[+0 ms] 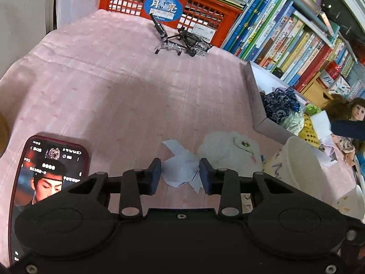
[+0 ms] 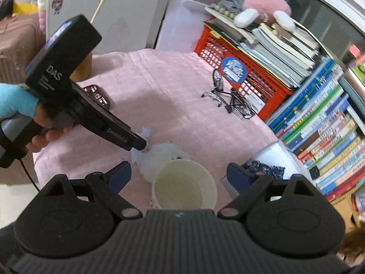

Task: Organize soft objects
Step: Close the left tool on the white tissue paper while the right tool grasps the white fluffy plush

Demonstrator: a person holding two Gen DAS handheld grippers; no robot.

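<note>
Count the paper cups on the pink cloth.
1: the paper cup stands upright near the table's front edge, beside the white plush toy. A second rim at the picture's edge may be another.

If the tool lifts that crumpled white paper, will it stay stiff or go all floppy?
Probably floppy: the crumpled paper is thin and creased, so it should sag. It looks very light, so it may flutter. The left tool pinches it, likely squashing it more.
</note>
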